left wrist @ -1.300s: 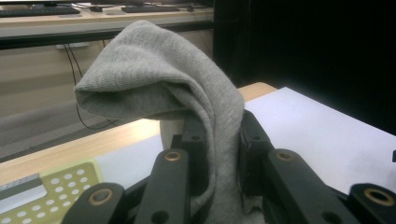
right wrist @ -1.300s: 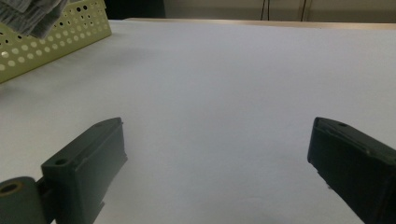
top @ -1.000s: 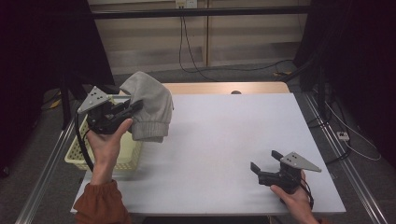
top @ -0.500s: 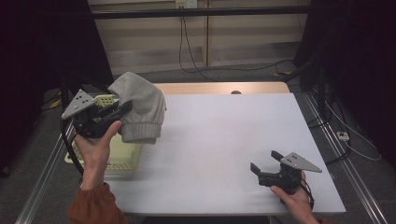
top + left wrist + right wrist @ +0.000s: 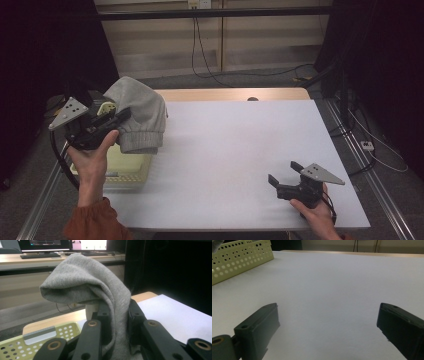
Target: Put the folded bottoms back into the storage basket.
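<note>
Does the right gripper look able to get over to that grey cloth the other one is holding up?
Probably yes. The white table between the right gripper and the grey cloth lies bare, and its fingers stand wide apart. But the cloth hangs at the far left, clamped in the left gripper above the yellow basket.

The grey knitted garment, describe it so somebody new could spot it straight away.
Start at the white table and go to its left edge, where a pale yellow perforated plastic basket sits. Above it, the left gripper pinches the grey knitted garment, the only soft, drooping thing there.
</note>
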Demonstrator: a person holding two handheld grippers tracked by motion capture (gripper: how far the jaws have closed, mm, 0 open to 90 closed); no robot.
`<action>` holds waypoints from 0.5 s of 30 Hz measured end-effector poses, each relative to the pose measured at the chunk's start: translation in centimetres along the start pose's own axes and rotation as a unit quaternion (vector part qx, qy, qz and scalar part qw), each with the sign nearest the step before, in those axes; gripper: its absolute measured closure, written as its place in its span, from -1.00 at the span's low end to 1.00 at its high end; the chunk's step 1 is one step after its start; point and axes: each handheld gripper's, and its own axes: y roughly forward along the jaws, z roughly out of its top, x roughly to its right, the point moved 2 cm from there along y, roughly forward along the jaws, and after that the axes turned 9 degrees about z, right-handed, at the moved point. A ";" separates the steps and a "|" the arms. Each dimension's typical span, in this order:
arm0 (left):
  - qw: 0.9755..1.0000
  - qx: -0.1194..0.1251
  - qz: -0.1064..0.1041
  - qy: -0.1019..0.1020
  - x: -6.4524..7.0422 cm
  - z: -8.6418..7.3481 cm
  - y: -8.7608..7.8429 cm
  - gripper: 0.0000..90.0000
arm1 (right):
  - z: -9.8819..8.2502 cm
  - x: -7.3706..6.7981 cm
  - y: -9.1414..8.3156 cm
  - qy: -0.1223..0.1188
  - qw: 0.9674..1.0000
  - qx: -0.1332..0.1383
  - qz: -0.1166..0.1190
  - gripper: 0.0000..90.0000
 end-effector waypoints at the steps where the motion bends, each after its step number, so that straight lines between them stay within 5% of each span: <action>1: 1.000 0.000 0.001 -0.001 -0.1 0.1 -0.2 0.70 | 0.0 0.0 0.0 0.000 1.000 0.000 0.000 -0.92; 5: 1.000 0.004 0.015 0.012 -0.4 0.3 -0.8 0.70 | 0.0 0.0 0.0 0.001 1.000 0.000 0.001 -0.92; 15: 0.999 0.011 0.031 0.000 -1.7 0.3 -1.8 0.70 | 0.0 0.0 0.0 0.001 1.000 -0.001 0.000 -0.92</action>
